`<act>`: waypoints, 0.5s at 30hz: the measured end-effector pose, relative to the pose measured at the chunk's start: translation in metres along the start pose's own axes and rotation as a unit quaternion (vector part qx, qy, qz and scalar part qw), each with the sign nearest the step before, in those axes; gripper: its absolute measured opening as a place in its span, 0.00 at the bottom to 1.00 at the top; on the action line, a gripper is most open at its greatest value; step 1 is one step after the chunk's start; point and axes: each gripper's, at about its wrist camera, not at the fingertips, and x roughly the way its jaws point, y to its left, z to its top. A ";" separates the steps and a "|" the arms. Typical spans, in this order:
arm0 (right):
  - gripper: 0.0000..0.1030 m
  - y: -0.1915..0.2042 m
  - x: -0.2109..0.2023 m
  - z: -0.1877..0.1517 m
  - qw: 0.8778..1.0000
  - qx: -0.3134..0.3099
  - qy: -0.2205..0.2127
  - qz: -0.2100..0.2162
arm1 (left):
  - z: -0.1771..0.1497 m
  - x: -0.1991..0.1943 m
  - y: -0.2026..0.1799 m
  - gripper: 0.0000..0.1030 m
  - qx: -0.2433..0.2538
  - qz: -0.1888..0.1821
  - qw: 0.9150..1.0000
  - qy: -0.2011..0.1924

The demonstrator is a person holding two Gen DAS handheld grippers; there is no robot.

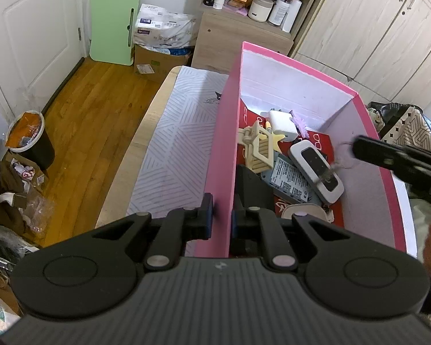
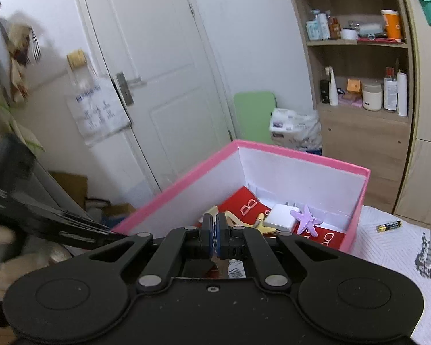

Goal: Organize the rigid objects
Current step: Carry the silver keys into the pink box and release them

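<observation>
In pink box [image 1: 219, 155], white charger [image 1: 283, 123], beige clip [image 1: 258, 146]

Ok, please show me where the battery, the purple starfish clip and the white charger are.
battery [image 2: 389, 225]: right wrist view, middle of its body.
purple starfish clip [image 2: 305, 219]: right wrist view, its centre.
white charger [image 1: 283, 124]: left wrist view, its top face.

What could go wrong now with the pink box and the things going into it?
The left hand-held gripper pinches only a thin wall of the pink box, so the box might tilt or bend. The right hand-held gripper holds a small dangling thing; it may slip out. The loose battery on the cloth could roll away.
</observation>
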 end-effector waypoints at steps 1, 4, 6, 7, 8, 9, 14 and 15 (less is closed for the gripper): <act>0.04 0.000 0.006 0.001 1.000 -0.003 0.007 -0.003 | 0.000 0.000 0.000 0.11 0.002 0.001 1.000 0.000; 0.09 -0.003 0.020 0.005 1.000 -0.006 0.026 0.005 | 0.001 0.001 0.000 0.11 0.005 0.001 1.000 0.002; 0.10 -0.011 0.017 0.008 0.999 0.016 0.023 0.034 | 0.000 0.000 0.000 0.11 0.005 -0.001 1.000 0.002; 0.11 -0.018 0.012 0.009 0.998 0.035 0.014 0.049 | 0.000 0.000 0.001 0.11 0.004 -0.002 1.000 0.002; 0.11 -0.024 0.008 0.010 0.997 0.049 0.005 0.059 | 0.000 0.000 0.001 0.11 0.004 -0.003 1.000 0.002; 0.11 -0.030 0.001 0.012 0.996 0.061 -0.005 0.063 | 0.000 0.000 0.002 0.11 0.003 -0.005 1.000 0.003; 0.16 -0.057 -0.039 0.017 0.997 0.069 -0.046 0.007 | 0.002 0.000 -0.001 0.11 0.012 -0.003 1.000 0.006; 0.18 -0.064 -0.047 0.017 0.996 0.074 -0.051 -0.007 | 0.002 0.001 -0.001 0.11 0.014 -0.002 1.000 0.006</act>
